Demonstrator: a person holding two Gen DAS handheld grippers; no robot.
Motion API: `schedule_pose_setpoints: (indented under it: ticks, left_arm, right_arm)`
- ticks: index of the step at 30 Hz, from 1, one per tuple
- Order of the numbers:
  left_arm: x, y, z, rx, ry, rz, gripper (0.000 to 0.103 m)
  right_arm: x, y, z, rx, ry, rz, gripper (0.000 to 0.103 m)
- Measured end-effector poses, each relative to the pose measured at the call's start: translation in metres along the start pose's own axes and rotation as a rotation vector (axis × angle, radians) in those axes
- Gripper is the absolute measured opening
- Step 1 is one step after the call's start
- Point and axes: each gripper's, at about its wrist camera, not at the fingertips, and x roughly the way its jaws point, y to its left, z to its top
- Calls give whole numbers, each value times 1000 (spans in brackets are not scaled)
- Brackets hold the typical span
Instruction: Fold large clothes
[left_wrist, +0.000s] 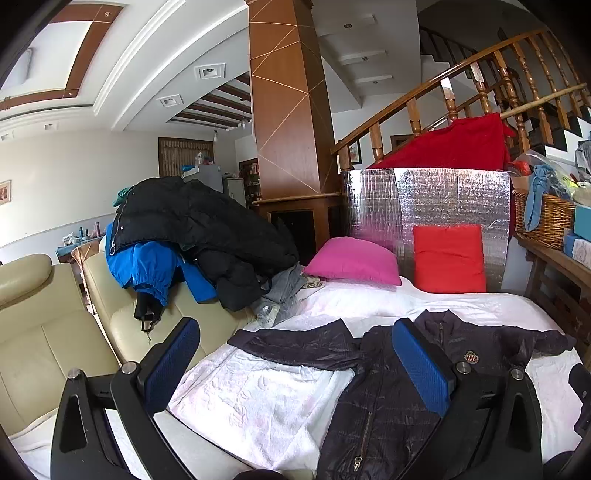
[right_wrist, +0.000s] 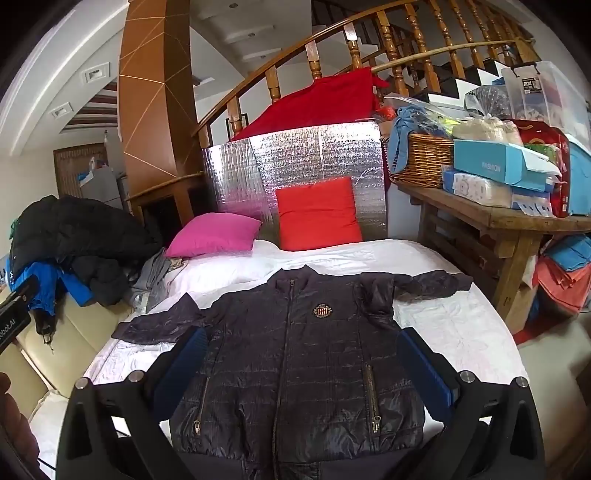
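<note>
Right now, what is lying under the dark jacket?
The dark jacket lies flat on a white bed cover. Whatever the jacket itself covers cannot be seen.

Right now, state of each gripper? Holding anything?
Left gripper: open, fingers wide apart, holding nothing, above the dark jacket.
Right gripper: open, holding nothing, over the jacket.
</note>
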Motion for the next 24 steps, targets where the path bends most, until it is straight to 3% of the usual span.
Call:
schedule_pose_setpoints:
  ticks: [6,11,24]
  left_arm:
    - [-10,-17,3,2,14,13,103]
    - [-15,-70,14,8,48,39,103]
    - [-13,-81,5,7,74,41,103]
  right_arm:
    - [2,-2,-2,5,3,1,103]
    - [3,-1,-4,7,12,0,103]
    - [11,-4,-9,2,5,-6,103]
